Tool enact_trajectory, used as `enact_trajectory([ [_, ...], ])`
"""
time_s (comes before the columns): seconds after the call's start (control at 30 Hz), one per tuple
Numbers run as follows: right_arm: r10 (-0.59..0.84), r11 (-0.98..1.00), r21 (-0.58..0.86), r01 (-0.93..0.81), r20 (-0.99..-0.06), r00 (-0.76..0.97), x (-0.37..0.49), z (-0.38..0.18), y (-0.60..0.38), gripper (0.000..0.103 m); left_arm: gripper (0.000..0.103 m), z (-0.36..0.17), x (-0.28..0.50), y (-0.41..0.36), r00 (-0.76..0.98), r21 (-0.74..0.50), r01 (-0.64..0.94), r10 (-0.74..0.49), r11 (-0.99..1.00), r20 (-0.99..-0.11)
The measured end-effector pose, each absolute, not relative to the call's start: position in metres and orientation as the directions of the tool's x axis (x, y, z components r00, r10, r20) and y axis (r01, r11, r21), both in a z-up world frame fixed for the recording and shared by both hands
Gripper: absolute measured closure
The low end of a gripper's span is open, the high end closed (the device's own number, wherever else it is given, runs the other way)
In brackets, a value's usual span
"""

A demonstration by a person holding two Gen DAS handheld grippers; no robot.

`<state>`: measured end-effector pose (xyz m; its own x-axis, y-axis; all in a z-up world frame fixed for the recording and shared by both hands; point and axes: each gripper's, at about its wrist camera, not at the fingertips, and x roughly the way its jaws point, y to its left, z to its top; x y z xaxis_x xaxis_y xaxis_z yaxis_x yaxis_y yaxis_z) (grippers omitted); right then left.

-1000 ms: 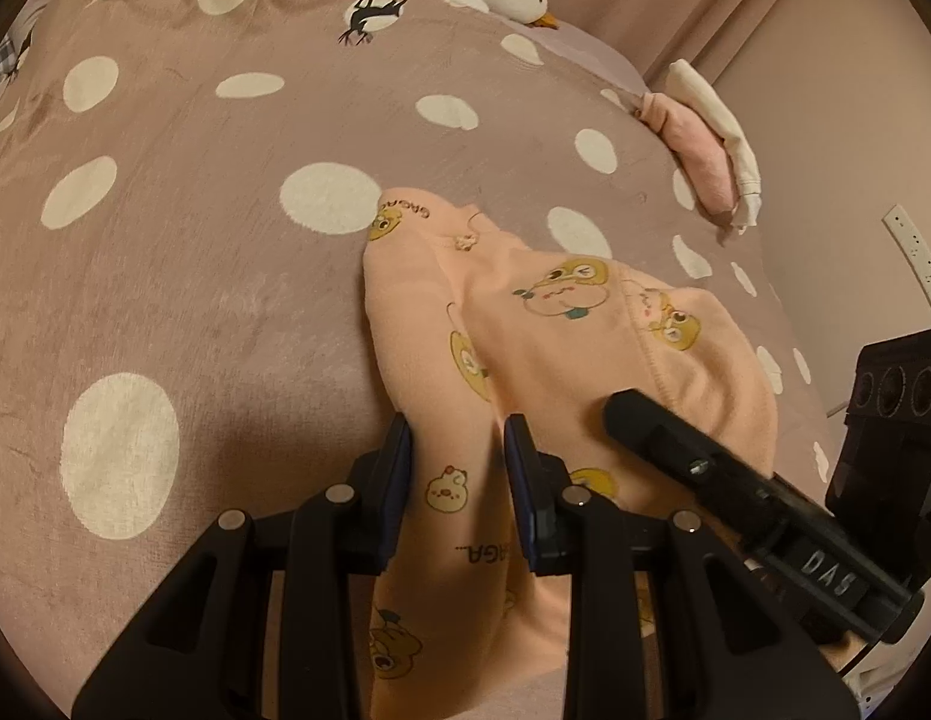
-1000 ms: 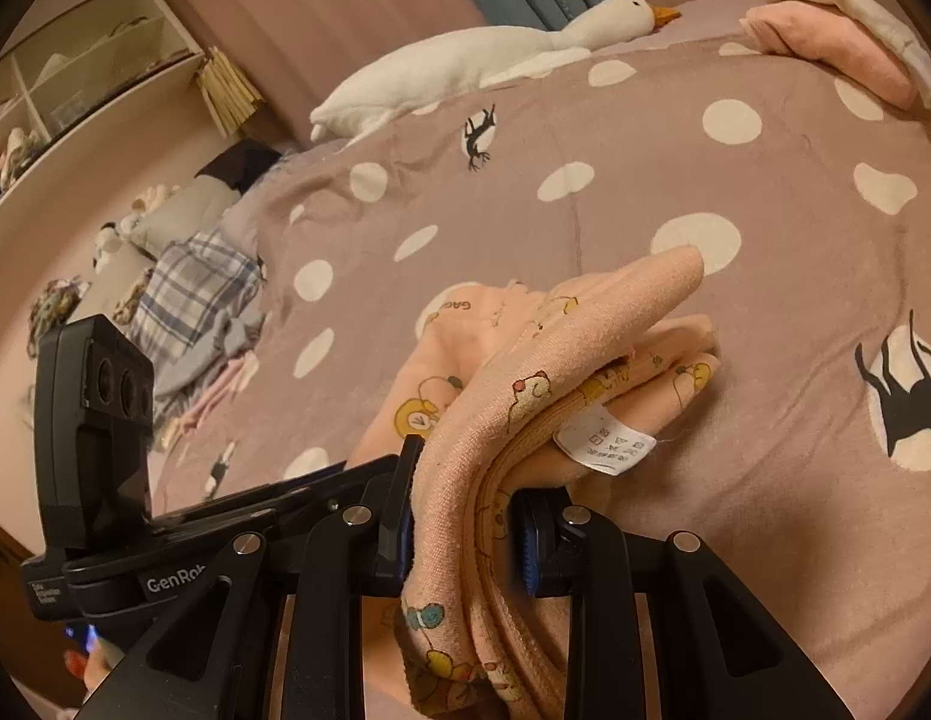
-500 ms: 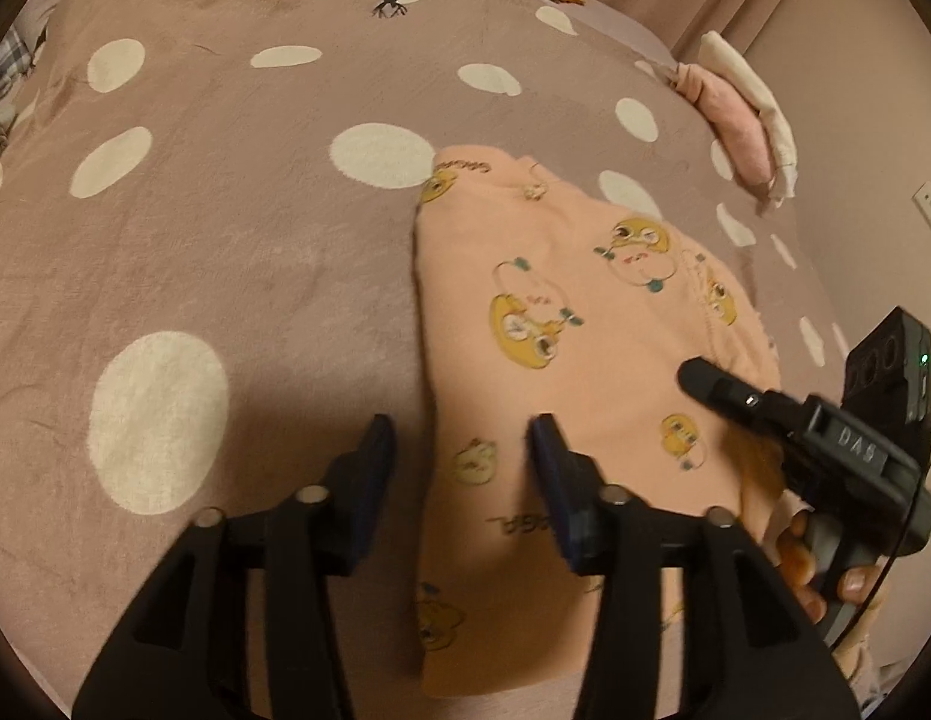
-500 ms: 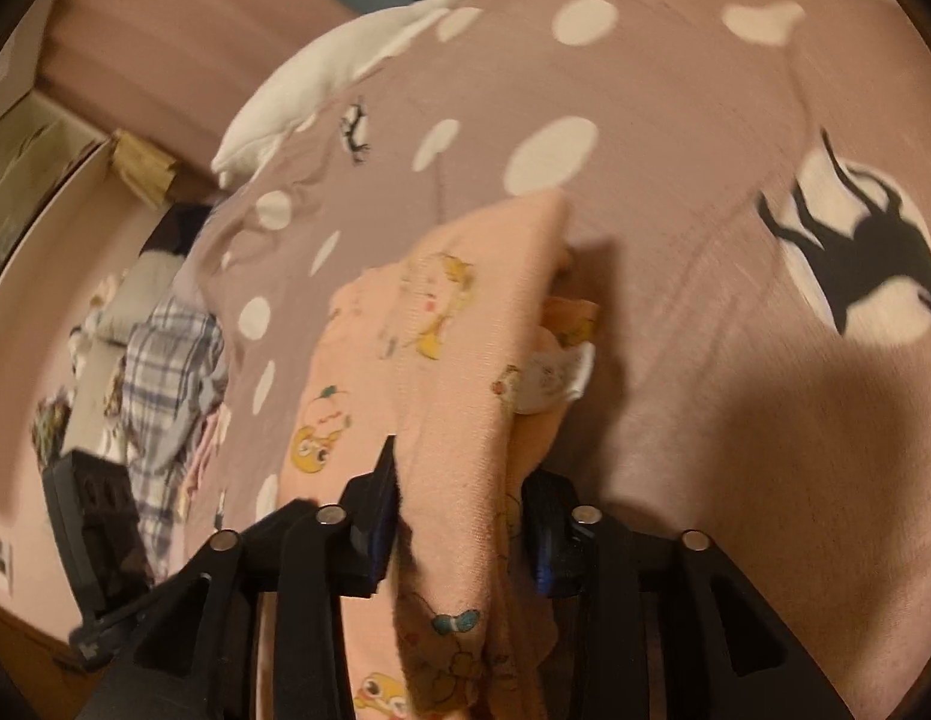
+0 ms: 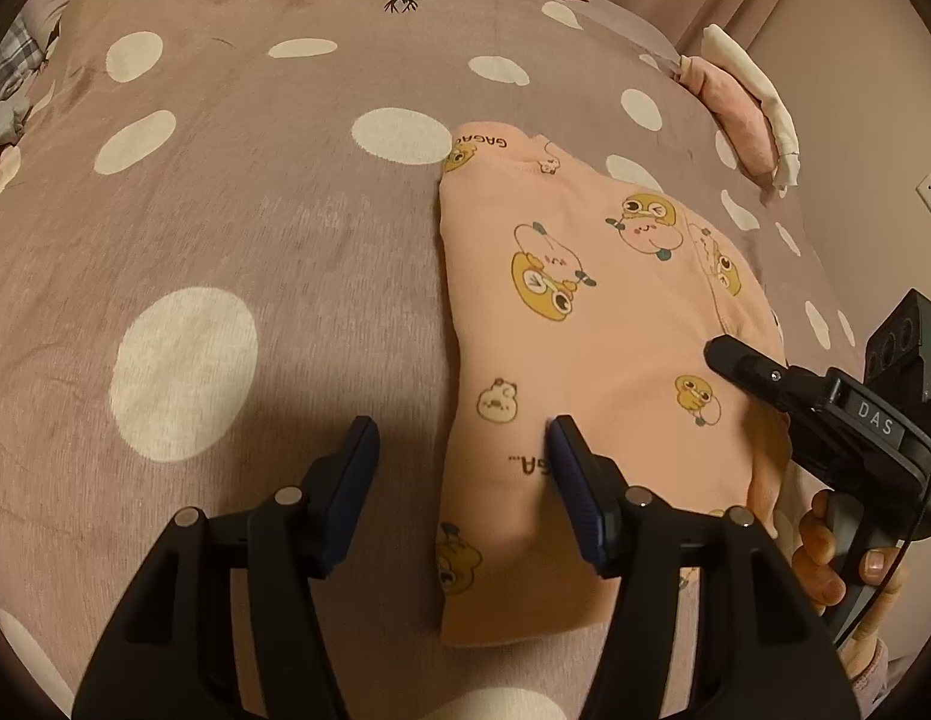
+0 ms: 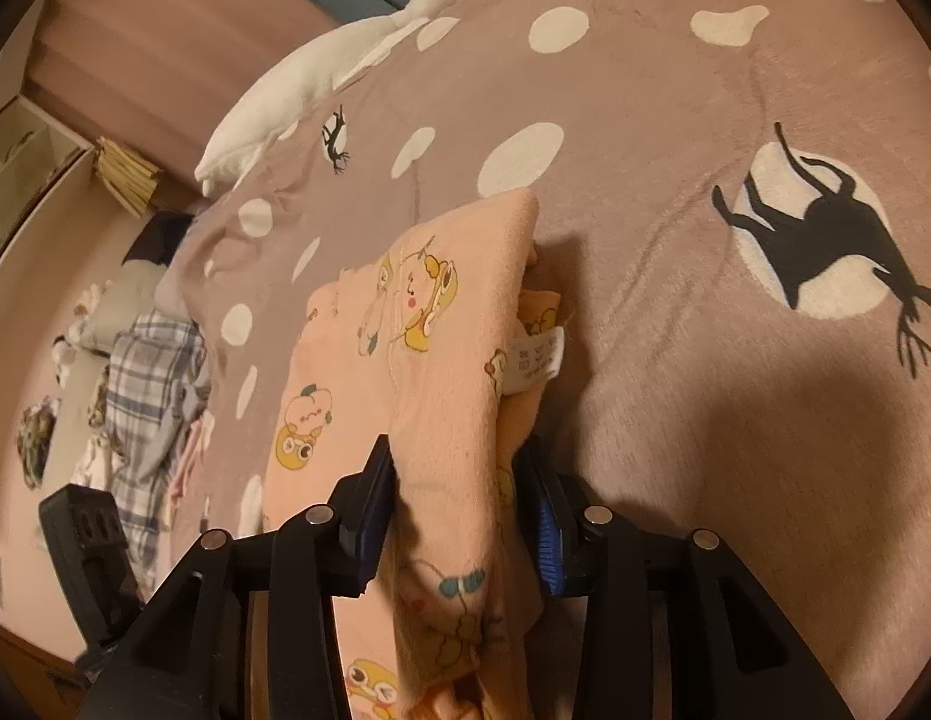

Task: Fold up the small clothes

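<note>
bed first: a mauve spotted duvet (image 5: 237,192) fills the room's middle, a plush goose (image 6: 369,42) up by the pillows and a heap of other clothes (image 6: 147,372) off at the far edge. on it lies the peach cartoon-print garment (image 5: 591,324), folded into a long panel and mostly flat.

the left tool (image 5: 462,456) is opening, its jaws straddling the panel's near left edge with one pad on the cloth and the other over bare duvet; nothing is pinched. the right tool (image 6: 459,480) is opening too, though the thick folded edge with the care label (image 6: 537,360) sits bunched between its pads and looks lightly pressed.

my worry is that side. if the right tool pulls back before its jaws clear, the fleece (it looks clingy) could drag and undo the fold. that raised roll may also spring open once freed, leaving the label side gaping. the left pad resting on the cloth could rumple the edge if it slides.
</note>
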<state>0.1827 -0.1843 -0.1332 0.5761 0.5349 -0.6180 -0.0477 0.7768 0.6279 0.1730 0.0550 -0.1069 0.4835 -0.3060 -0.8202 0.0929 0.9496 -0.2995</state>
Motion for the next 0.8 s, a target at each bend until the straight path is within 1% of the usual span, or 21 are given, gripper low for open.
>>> enact_trajectory([
  [0.1,0.536,0.779,0.624,-0.052,-0.621,0.572,0.181,-0.133,-0.185,0.059,0.043,-0.107,0.171,0.054,0.479,-0.293,0.094,-0.301,0.952,-0.825],
  [0.43,0.516,0.814,0.573,-0.091,-0.642,0.568,0.169,-0.129,-0.182,0.057,0.043,-0.107,0.162,0.05,0.474,-0.262,0.092,-0.274,0.961,-0.837],
  [0.53,0.516,0.822,0.558,-0.115,-0.645,0.564,0.164,-0.129,-0.179,0.053,0.043,-0.108,0.16,0.049,0.474,-0.254,0.091,-0.266,0.963,-0.839],
  [0.8,0.461,0.881,0.428,-0.201,-0.686,0.563,0.15,-0.124,-0.162,0.052,0.043,-0.108,0.154,0.046,0.469,-0.227,0.09,-0.243,0.97,-0.849],
])
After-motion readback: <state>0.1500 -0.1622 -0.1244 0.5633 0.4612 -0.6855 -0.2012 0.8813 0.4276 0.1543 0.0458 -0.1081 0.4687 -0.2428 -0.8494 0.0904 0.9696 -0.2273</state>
